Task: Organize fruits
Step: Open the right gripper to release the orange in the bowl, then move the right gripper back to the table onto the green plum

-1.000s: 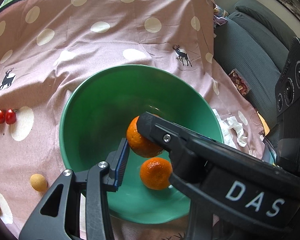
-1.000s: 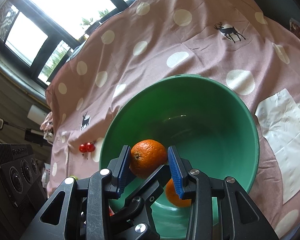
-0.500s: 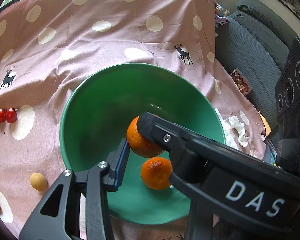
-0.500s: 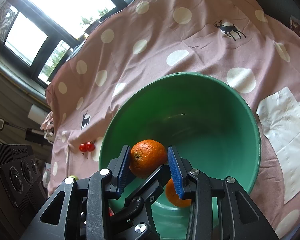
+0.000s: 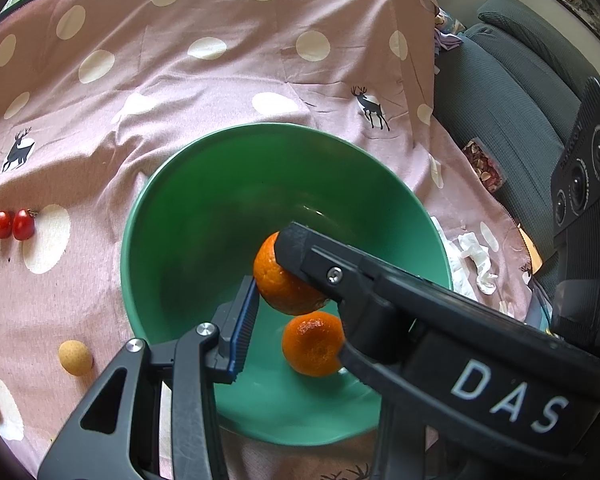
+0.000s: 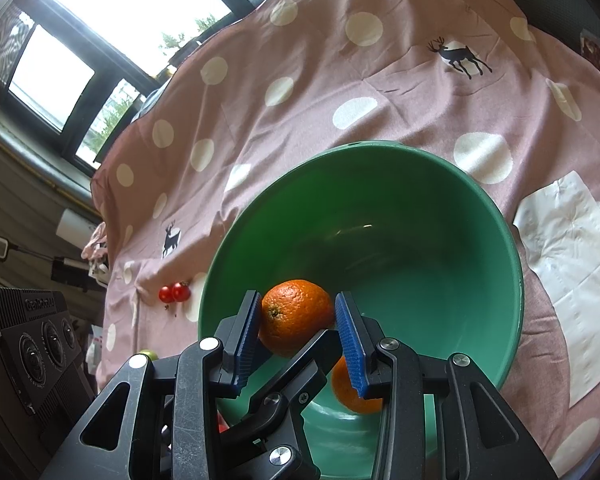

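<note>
Lettering "DAS" on right gripper (image 5: 296,252), jaws clamping orange (image 5: 284,284), green bowl (image 5: 172,216)

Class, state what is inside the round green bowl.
One orange lies on the green bowl floor. A second orange is held over it between gripper pads. The gripper bodies hide part of the floor.

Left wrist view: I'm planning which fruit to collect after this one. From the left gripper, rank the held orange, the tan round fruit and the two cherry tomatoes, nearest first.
1. held orange, at the left gripper fingertips, over the green bowl.
2. tan round fruit, on the cloth left of the bowl, low in the view.
3. two cherry tomatoes, farther left and higher, near the view's edge.
</note>
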{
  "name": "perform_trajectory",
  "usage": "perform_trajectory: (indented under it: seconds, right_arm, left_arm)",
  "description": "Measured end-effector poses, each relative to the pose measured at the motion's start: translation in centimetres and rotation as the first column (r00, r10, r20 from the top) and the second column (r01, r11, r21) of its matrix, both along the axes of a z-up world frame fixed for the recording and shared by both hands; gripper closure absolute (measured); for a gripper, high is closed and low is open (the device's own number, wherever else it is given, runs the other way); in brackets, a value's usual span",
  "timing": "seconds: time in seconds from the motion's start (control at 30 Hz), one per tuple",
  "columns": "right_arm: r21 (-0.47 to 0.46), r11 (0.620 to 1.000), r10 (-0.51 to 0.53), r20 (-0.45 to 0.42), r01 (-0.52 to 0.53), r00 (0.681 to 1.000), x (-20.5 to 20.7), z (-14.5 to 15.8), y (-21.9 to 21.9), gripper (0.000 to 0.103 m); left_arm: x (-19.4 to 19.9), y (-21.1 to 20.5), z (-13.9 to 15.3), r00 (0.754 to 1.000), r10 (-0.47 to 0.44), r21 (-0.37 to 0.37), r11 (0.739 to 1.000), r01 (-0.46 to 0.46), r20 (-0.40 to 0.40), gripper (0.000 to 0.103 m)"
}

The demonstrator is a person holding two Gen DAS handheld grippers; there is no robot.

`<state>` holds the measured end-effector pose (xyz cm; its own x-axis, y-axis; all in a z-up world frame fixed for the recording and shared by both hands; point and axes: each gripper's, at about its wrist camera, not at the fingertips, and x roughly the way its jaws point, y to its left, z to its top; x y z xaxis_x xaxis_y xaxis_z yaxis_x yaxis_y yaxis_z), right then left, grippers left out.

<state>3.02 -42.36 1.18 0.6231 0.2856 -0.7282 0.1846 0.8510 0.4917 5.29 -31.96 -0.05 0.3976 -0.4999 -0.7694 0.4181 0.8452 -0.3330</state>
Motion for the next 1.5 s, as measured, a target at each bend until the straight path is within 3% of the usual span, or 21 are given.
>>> perform_trajectory:
  seconds: [0.2, 0.3, 0.4, 0.5, 0.6, 0.7, 0.8, 0.9, 0.97, 1.13, 1.37, 1.5]
  right_arm:
    - [-0.018, 1.000, -0.007, 0.006, 0.007, 1.000, -0.2, 0.3, 0.4, 0.062]
    - [-0.035, 0.999, -0.015, 0.009, 0.015, 1.000, -0.4, 0.6, 0.7, 0.062]
    - [-0.049, 0.999, -0.006, 0.043, 0.008, 0.999, -0.7, 1.4, 1.2, 0.062]
    - [-0.033, 0.999, 0.016, 0.087, -0.013, 0.996, -1.1, 2.3, 1.5, 0.062]
    - [-0.038, 0.999, 0.021, 0.122, -0.016, 0.992, -1.5, 3.1, 2.0, 0.061]
    - [-0.045, 0.999, 0.022, 0.144, -0.016, 0.989, -1.7, 3.7, 2.4, 0.053]
    - [-0.040, 0.999, 0.039, 0.161, -0.033, 0.986, -1.8, 4.2, 3.1, 0.049]
    - [-0.010, 0.998, 0.060, 0.177, -0.059, 0.982, -1.7, 4.4, 3.8, 0.042]
    - [0.010, 0.997, 0.073, 0.190, -0.076, 0.979, -1.6, 4.6, 4.4, 0.038]
    - [0.028, 0.988, 0.142, 0.209, -0.151, 0.968, -1.5, 5.2, 6.8, 0.036]
    - [0.004, 0.962, 0.266, 0.192, -0.272, 0.945, -1.1, 5.5, 11.4, 0.036]
    - [-0.050, 0.942, 0.336, 0.155, -0.332, 0.929, -0.6, 4.9, 14.5, 0.036]
  left_arm:
    - [-0.2, 0.2, 0.4, 1.000, 0.007, 0.002, 1.000, -0.007, -0.004, 0.062]
    - [-0.8, 0.5, 1.1, 0.999, 0.010, 0.006, 1.000, -0.010, 0.038, 0.065]
    - [-1.6, 1.0, 2.2, 0.996, 0.019, 0.009, 1.000, -0.020, 0.091, 0.063]
    - [-2.0, 2.1, 3.1, 0.996, 0.020, -0.022, 1.000, -0.019, 0.087, 0.062]
    - [-2.7, 3.6, 4.2, 0.993, 0.039, -0.036, 0.999, -0.035, 0.110, 0.055]
    - [-3.8, 5.6, 5.3, 0.985, 0.080, -0.041, 0.996, -0.074, 0.150, 0.043]
    - [-4.5, 8.1, 6.1, 0.977, 0.133, -0.062, 0.990, -0.125, 0.166, 0.040]
    - [-5.1, 10.8, 6.5, 0.965, 0.195, -0.069, 0.980, -0.186, 0.176, 0.031]
    - [-5.3, 12.7, 6.5, 0.952, 0.245, -0.057, 0.969, -0.239, 0.185, 0.030]
    - [-5.4, 17.9, 5.2, 0.921, 0.359, -0.040, 0.933, -0.357, 0.152, 0.030]
    - [-5.4, 24.7, 1.6, 0.846, 0.524, -0.010, 0.851, -0.526, 0.102, 0.030]
    - [-5.3, 27.6, 1.0, 0.803, 0.588, -0.019, 0.808, -0.589, 0.097, 0.030]
